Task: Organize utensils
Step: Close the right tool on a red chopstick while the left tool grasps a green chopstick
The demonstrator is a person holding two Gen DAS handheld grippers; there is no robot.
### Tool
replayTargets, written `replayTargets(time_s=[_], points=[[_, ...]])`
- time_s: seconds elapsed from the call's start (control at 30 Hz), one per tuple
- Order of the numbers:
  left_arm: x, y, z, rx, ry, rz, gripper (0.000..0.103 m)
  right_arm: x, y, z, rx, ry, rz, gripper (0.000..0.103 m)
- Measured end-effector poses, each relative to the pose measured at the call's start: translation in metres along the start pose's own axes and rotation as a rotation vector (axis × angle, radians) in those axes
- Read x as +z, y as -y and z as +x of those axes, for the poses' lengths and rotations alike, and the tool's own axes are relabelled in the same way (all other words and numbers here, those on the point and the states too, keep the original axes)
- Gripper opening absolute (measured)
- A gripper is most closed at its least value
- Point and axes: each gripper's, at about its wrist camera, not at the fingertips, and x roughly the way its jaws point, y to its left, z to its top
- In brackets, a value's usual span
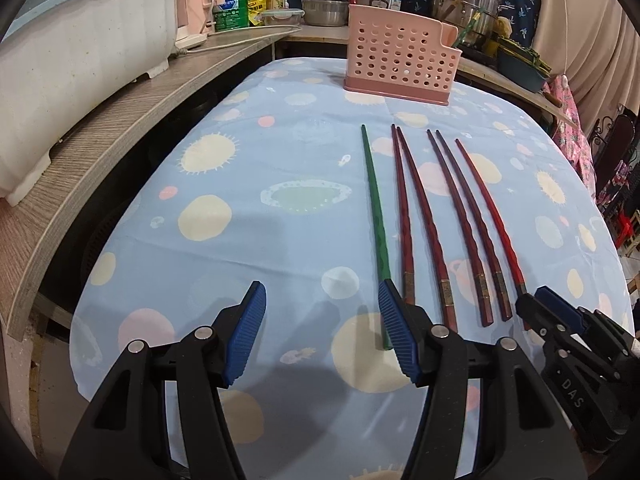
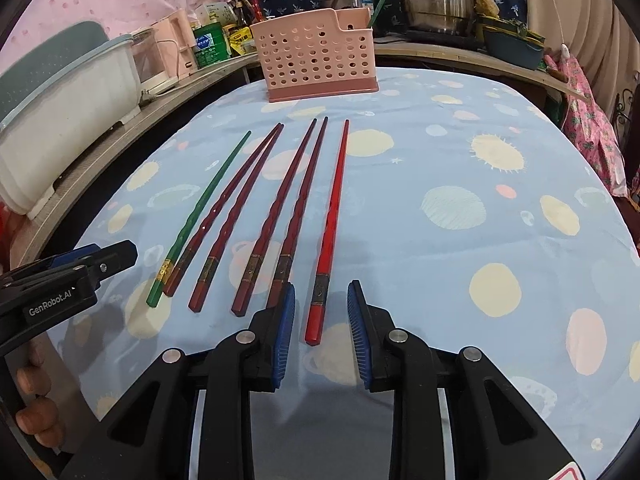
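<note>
Six chopsticks lie side by side on the table's star-patterned blue cloth [image 2: 460,152], thick ends toward the near edge, tips toward the far edge. At the left of the row is a green chopstick [image 2: 200,212], then four dark red chopsticks [image 2: 276,208] in two loose pairs, and at the right a bright red chopstick [image 2: 330,220].

Our right gripper [image 2: 321,334] hovers low at the near edge with its blue pads apart on either side of the bright red chopstick's thick end; neither pad presses on it. Our left gripper [image 1: 322,334] hangs at the near edge with its fingers spread wide and nothing between them, its right pad [image 1: 396,332] in front of the green chopstick's thick end; we cannot tell whether they touch.

A pink perforated utensil holder [image 1: 400,58] stands upright at the middle of the table's far edge, well apart from the tips. Beyond the left edge, a wooden counter [image 1: 120,108] carries a white dish tub [image 1: 76,68].
</note>
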Motion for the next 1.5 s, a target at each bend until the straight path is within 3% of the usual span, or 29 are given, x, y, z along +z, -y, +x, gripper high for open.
replayTargets(time_s=[0.4,1.1,1.2,1.3,1.37,1.5], points=[[-0.004,0.016,0.012,-0.017,-0.027,0.038,0.056,-0.002,0.004,0.001,-0.019,0.013,-0.014,0.012],[-0.008,0.015,0.024,0.031,-0.04,0.038,0.051,-0.005,0.003,0.002,-0.024,0.033,-0.023,0.012],[-0.008,0.015,0.024,0.032,-0.037,0.04,0.044,-0.005,0.003,0.002,-0.025,0.034,-0.024,0.012],[-0.008,0.013,0.024,0.034,-0.037,0.041,0.03,-0.005,0.003,0.002,-0.025,0.033,-0.024,0.012],[-0.007,0.012,0.023,0.03,-0.04,0.04,0.015,-0.005,0.003,0.002,-0.026,0.031,-0.024,0.012],[-0.004,0.007,0.024,0.002,-0.065,0.03,0.009,-0.002,0.004,0.001,-0.028,0.013,-0.017,0.007]])
